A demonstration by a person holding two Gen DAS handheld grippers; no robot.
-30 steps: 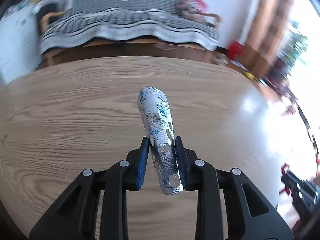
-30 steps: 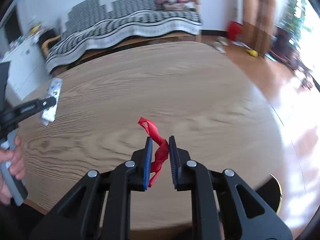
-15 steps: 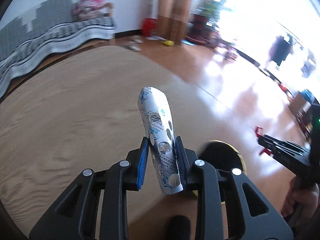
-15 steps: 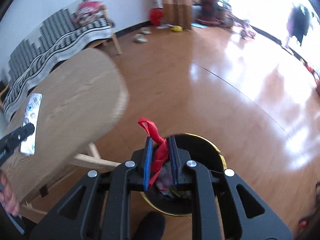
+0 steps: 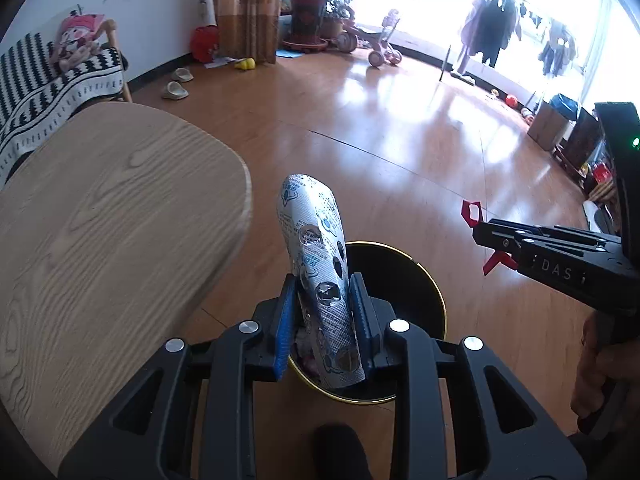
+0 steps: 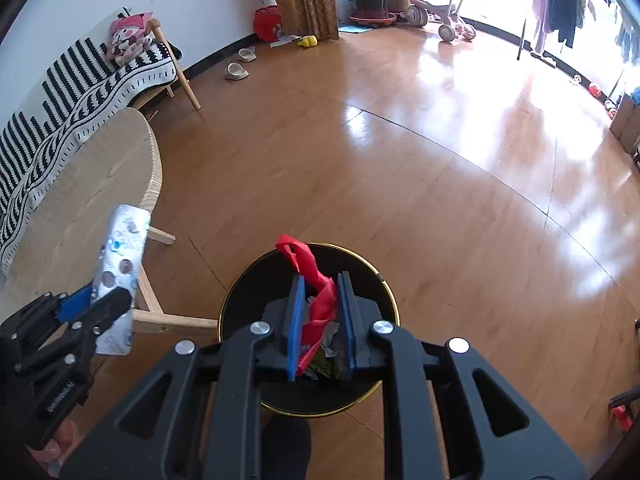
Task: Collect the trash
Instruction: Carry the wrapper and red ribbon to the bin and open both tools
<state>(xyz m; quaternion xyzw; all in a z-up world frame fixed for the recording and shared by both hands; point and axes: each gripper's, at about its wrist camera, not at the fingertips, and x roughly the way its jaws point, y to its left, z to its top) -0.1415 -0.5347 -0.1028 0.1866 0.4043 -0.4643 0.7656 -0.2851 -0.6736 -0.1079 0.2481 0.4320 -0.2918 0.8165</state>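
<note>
Above the one black bin [image 6: 240,292], the left gripper [image 5: 322,312] clamps one silver blister pack [image 5: 316,264] and the right gripper [image 6: 320,316] pinches one red scrap [image 6: 316,280], beside the desk [image 5: 100,220].

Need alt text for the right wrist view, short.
The right gripper holds a red wrapper above a black bin with a gold rim on a wooden floor. At left, the left gripper holds a silver pill pack beside a wooden table.
</note>
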